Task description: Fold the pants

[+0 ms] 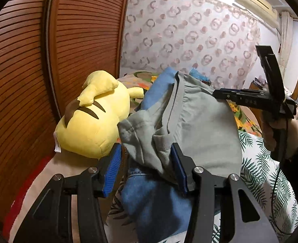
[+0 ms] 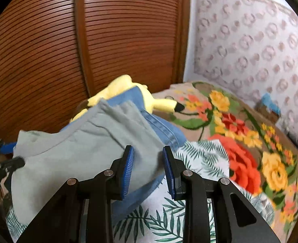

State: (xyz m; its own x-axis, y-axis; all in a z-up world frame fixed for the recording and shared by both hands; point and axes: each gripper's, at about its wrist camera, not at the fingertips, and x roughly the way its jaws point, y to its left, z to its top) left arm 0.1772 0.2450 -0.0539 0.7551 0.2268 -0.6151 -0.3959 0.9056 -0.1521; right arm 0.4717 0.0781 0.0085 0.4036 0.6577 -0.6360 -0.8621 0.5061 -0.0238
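We have the soft grey-green cotton pants (image 1: 199,129) lying across a pair of blue denim jeans (image 1: 155,202) on the bed, which is spread with a white palm-leaf printed sheet (image 2: 169,212) and a bright floral blanket (image 2: 250,141); they sit at the near edge beside the yellow plush toy (image 1: 92,121), close to the slatted wooden wardrobe door (image 1: 78,30).

Our left gripper (image 1: 146,170) has its jaws apart with a bunched fold of the grey fabric rising between the blue pads, though we cannot tell that either pad presses it; we judge it is placed there to gather that corner.

Our right gripper (image 2: 147,170) reaches over the opposite edge of the pants, jaws apart, cloth lying under the gap but not pinched; from the left wrist view its tip touches the fabric's far side.

Holding two opposite edges would let us lift and spread the garment flat; the fold proper looks not yet begun.
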